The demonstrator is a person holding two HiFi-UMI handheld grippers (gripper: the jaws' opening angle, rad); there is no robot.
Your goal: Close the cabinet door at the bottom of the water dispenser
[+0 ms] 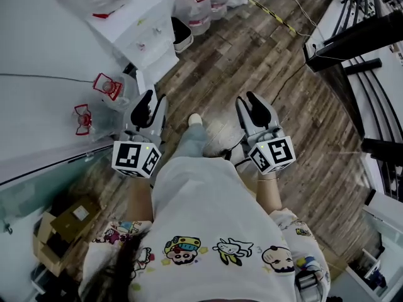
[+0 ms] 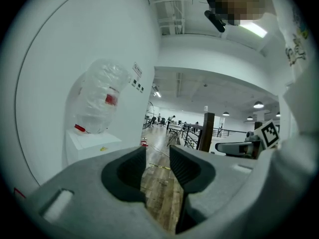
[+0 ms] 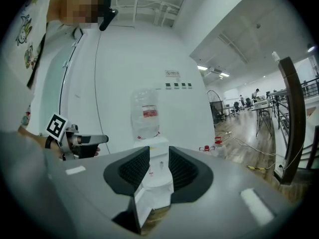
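Approaching is judged to be the step in hand: the white box-shaped water dispenser [image 3: 152,144], topped by an upturned clear plastic bottle [image 3: 143,114], is seen ahead against the white wall, well apart from both grippers. Its white cabinet door [image 3: 141,203] is seen swung out at the bottom, not yet shut. The left gripper [image 1: 150,100] and the right gripper [image 1: 249,99] are held forward, jaws parted, with nothing gripped. Next, the gap must be closed and one gripper brought low against the door's outer face, so that it can be pushed flat.
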